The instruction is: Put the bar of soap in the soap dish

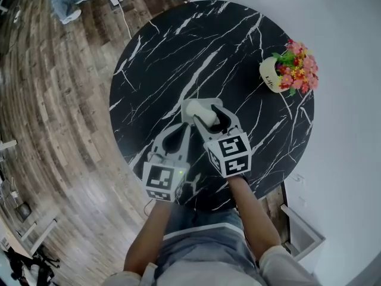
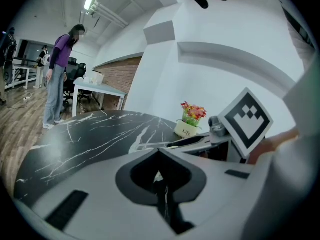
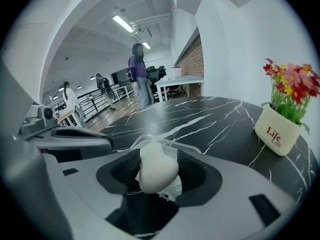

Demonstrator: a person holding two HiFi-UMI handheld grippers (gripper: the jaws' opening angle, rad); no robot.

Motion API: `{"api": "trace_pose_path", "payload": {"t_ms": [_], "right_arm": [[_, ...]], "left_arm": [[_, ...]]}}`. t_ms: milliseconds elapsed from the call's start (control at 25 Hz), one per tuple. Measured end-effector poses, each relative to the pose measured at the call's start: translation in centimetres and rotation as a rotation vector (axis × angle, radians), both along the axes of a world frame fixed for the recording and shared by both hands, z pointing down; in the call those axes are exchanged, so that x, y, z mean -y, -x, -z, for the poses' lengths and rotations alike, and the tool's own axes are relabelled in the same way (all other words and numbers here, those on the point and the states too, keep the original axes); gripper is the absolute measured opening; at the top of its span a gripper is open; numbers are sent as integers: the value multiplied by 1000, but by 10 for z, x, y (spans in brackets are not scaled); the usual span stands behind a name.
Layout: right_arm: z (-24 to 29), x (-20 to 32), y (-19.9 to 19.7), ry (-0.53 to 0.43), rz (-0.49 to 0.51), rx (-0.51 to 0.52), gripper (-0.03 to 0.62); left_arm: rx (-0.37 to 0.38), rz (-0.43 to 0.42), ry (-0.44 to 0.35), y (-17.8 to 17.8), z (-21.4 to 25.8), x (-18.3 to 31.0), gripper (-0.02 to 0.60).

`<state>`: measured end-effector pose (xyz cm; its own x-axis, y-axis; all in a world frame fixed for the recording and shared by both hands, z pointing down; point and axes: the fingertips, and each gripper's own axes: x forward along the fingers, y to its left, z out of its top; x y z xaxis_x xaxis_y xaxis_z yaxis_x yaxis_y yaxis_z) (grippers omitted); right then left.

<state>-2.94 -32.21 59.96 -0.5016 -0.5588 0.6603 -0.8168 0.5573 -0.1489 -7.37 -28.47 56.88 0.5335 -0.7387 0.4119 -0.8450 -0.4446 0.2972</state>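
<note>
Centre frame, the right gripper (image 1: 206, 109) stands released around the soap (image 3: 157, 168) lying in the dish (image 3: 149, 136). The left gripper (image 1: 185, 130) is clenched and empty.

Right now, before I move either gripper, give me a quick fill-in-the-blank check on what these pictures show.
1. The right gripper has the white rounded bar of soap between its jaws, above the clear plastic soap ____.
2. The round marble-look table is ____ with white veins.
3. In the head view, the white pot of pink and red flowers stands near the table's ____ edge.

Missing words: dish; black; right.
</note>
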Motion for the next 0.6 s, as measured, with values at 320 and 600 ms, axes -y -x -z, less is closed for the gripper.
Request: {"api": "trace_pose_path", "payload": {"t_ms": [320,600], "right_arm": [[4,1,-3,-41,2,-38,230],[19,-1,-6,-87,-14,-51,229]], "left_arm": [[1,1,-2,0,0,0,2],[0,5,-3,1,1,-1,2]]}}
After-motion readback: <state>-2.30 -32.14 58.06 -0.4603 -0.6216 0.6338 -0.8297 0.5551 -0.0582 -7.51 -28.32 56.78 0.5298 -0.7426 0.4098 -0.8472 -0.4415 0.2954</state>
